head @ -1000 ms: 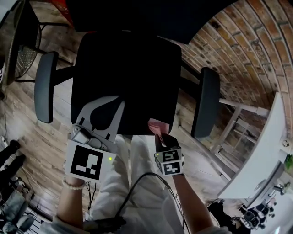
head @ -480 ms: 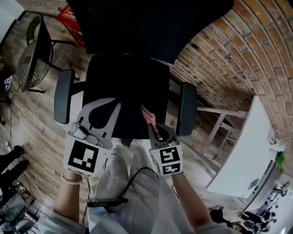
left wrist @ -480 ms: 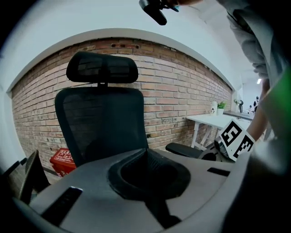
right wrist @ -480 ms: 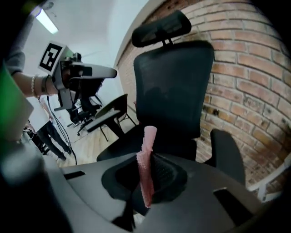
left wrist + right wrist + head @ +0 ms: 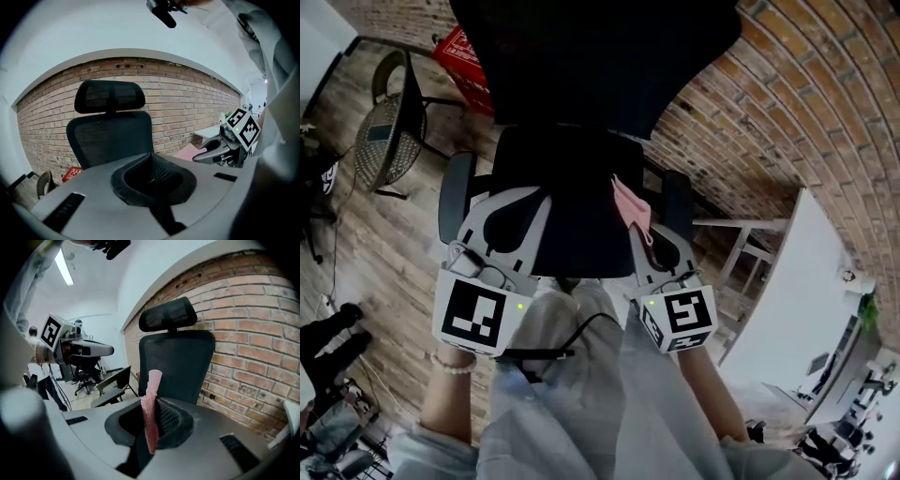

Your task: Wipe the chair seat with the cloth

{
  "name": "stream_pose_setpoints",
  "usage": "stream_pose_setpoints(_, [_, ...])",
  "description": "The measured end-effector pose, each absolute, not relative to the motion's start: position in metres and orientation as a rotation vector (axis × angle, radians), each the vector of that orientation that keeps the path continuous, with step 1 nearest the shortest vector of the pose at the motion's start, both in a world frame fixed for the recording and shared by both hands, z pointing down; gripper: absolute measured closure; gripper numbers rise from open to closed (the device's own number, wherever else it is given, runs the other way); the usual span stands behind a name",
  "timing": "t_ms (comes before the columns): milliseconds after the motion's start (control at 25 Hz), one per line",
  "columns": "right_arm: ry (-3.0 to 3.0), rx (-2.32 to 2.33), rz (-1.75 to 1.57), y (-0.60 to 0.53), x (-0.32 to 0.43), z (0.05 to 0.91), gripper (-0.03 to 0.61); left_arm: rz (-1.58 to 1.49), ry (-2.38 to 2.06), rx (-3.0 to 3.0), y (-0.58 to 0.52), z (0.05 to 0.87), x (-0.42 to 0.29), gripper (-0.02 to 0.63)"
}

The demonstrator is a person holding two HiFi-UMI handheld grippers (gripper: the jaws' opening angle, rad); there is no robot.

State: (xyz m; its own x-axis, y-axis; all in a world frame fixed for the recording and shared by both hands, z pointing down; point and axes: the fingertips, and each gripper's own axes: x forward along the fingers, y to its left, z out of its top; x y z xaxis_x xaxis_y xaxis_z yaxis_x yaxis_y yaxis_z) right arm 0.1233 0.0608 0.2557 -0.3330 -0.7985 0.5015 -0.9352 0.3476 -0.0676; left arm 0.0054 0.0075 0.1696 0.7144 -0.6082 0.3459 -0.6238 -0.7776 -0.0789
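Head view: both tongs held over the front edge of the chair seat (image 5: pixel 567 178), tips pointing toward the backrest (image 5: pixel 581 56).

Right gripper (image 5: pixel 639 231): jaws pressed together on the pink cloth (image 5: pixel 631 206). Confirmed in the right gripper view: the cloth (image 5: pixel 152 385) is pinched as a narrow folded strip between the jaws. One end stands out past the tips and a short tail hangs below the pinch.

Cloth position: over the right front part of the seat, just inside the right armrest (image 5: pixel 677 202). Whether it touches the seat cannot be told.

Left gripper (image 5: pixel 517 197): jaws closed on each other with nothing between them, as the left gripper view shows. It sits over the left front of the seat, apart from the cloth.

Brick wall (image 5: pixel 787 103) behind the chair.
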Motion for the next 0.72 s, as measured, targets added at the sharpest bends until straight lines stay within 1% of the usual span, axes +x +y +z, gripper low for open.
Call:
stream_pose_setpoints(280, [-2.312,1.540,0.396,0.053,0.117,0.196,0.524,0.546,-1.046,2.900,0.016,0.134,-0.003,0.595])
stream_pose_setpoints(720, [-2.382,1.533,0.277,0.048,0.105,0.151,0.524,0.566,-1.084,2.948,0.023,0.103,-0.010,0.595])
